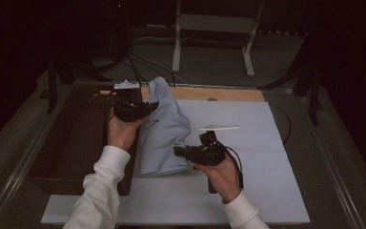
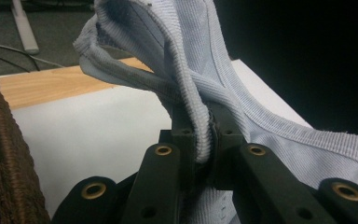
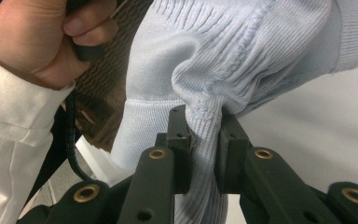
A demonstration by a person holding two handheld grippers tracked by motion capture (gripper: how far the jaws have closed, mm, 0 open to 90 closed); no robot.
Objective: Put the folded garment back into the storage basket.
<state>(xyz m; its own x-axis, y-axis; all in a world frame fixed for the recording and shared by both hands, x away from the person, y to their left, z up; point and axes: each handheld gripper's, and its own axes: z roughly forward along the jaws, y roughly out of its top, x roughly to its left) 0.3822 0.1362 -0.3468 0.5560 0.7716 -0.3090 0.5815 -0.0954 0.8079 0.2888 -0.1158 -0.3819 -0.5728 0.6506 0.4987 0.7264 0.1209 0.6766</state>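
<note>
Your left claw (image 1: 148,106) is closed on a ribbed hem of the pale blue knit garment (image 1: 164,129); in the left gripper view the jaws pinch a bunched fold of that fabric (image 2: 204,135) between them, hem edge rising above. Your right claw (image 1: 178,151) is likewise clamped on the garment's lower edge; the right gripper view shows a gathered ridge of knit (image 3: 205,126) squeezed between its jaws. Garment hangs stretched between the two claws, upper end lifted near the far edge of the white board (image 1: 257,143), lower part draping onto it. Board lies on the tabletop, a wooden strip (image 1: 228,94) along its far side. Brown woven basket (image 1: 76,138) sits just left of the board, beside your left hand (image 1: 123,131). Slim white stick-like object (image 1: 219,127) lies on the board, just beyond your right hand (image 1: 224,174).
</note>
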